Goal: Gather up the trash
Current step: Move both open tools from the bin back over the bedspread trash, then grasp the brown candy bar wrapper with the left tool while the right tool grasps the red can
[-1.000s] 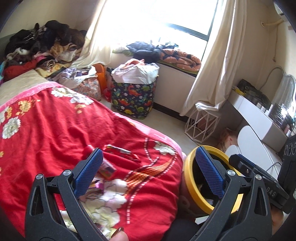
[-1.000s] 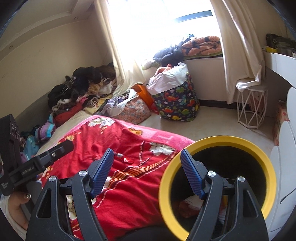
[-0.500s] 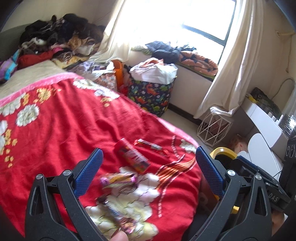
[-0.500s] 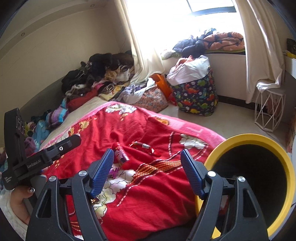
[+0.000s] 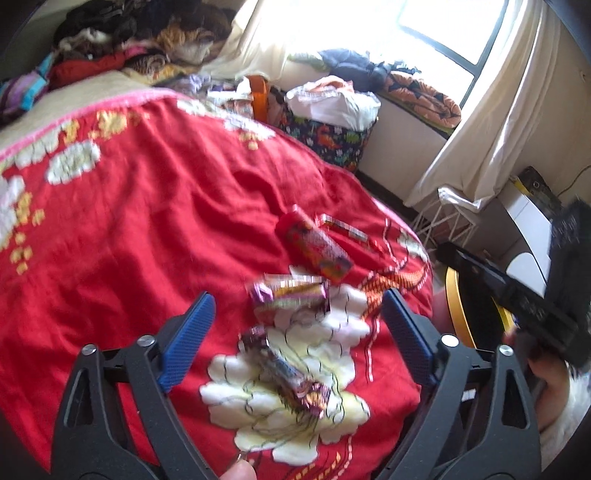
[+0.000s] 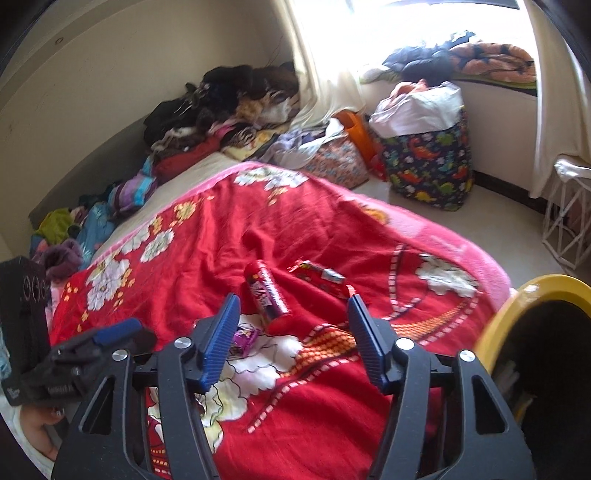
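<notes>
Left wrist view is motion-blurred: print on the wrappers [image 5: 290, 297] and the red tube [image 5: 314, 245] is illegible. The bin [image 5: 456, 306] shows only a sliver of yellow rim behind the right gripper's body. In the right wrist view the bin [image 6: 517, 299] is cut off by the right edge, its contents too dark to identify. The purple wrapper [image 6: 244, 338] is partly hidden behind a finger.

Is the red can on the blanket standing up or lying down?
Lying down. The red can rests on its side on the red blanket.

place: home bedroom | signs: bed with red blanket [image 6: 221, 236], clothes heap [image 6: 229, 107], curtained window [image 5: 443, 33]
</notes>
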{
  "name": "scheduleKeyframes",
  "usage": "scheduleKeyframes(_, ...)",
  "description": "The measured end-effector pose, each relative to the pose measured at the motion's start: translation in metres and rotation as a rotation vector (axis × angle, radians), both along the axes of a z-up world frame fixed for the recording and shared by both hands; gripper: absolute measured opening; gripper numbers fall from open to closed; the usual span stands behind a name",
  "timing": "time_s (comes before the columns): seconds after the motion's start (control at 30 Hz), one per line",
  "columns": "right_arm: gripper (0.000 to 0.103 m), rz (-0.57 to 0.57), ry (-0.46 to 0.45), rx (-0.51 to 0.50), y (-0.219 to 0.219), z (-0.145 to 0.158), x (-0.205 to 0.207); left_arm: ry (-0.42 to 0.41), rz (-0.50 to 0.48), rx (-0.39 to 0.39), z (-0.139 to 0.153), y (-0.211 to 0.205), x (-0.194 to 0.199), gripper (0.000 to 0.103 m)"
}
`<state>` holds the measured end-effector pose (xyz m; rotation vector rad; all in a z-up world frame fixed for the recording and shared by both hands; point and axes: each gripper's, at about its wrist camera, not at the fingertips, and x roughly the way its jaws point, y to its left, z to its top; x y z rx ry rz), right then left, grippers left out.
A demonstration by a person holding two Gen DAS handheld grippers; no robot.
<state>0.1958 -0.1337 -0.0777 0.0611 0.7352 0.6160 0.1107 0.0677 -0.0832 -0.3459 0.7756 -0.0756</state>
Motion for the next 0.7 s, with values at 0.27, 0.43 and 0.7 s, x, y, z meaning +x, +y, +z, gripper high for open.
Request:
scheduleKeyframes(0.27, 0.049, 0.103, 0.057, -0.072, 0.041, -0.026, 0.028, 0.098, -0.034, -0.053, -0.03, -0.007, -0.004, 0.072)
scheduleKeyframes(0.43, 0.047, 0.156, 0.095, -0.108, 0.065, -0.043, 0.042, 0.136, -0.039, -0.067, -0.042, -0.011, -0.004, 0.064)
scheduleKeyframes(0.7, 0.037, 0.169, 0.167, -0.147, 0.09, -0.074, 0.06, 0.166, -0.053, -0.056, -0.052, -0.018, -0.002, 0.056)
